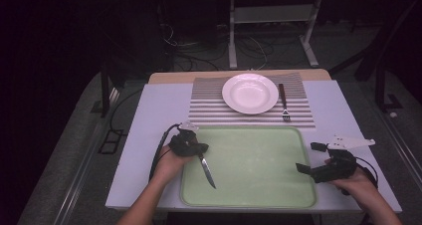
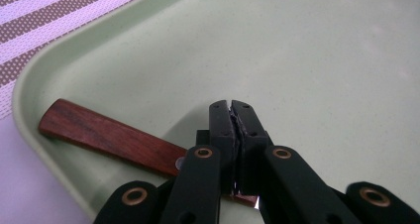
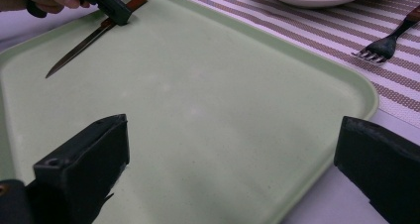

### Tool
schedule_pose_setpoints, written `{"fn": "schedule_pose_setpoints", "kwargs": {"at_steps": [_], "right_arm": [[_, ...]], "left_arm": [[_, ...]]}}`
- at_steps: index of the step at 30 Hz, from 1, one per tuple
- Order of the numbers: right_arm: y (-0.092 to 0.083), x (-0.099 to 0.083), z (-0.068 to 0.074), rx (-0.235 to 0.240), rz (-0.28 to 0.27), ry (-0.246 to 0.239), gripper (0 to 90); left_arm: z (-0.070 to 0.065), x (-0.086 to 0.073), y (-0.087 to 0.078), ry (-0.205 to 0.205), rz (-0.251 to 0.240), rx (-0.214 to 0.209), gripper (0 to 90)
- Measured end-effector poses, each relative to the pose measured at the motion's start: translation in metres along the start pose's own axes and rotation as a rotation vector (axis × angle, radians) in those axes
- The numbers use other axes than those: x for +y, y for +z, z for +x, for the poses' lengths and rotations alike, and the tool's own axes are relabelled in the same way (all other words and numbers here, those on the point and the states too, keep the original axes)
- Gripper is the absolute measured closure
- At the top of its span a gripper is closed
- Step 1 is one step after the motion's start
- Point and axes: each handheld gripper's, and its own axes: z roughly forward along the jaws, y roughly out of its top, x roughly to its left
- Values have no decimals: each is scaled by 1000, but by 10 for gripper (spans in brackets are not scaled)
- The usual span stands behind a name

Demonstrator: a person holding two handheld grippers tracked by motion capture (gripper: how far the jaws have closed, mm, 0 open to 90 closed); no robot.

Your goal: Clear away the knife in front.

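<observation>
right gripper (image 1: 312, 160): jaws spread, waiting at right edge of green plastic tray (image 1: 278, 195) | left gripper (image 1: 198, 151): jaws pinching wooden-handled steel knife (image 1: 207, 171) near tray's left edge, for lifting

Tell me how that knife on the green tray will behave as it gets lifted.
The knife looks stiff, so it should come up in one piece. The left gripper is shut on it near where the wooden handle meets the blade, so the long blade may droop or swing. Its smooth handle and the narrow grip suggest it could twist or slip. The tray should stay put.
</observation>
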Motion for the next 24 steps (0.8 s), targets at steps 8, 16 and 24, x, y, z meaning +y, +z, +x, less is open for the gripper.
{"fn": "schedule_pose_setpoints", "kwargs": {"at_steps": [8,16,24], "right_arm": [[0,0,0,-1,0,0,8],[0,0,0,-1,0,-1,8],[0,0,0,0,0,-1,8]], "left_arm": [[5,-3,-5,-8,12,-3,877],[9,-3,-11,6,40,31,892],[13,-4,-14,9,50,43,894]]}}
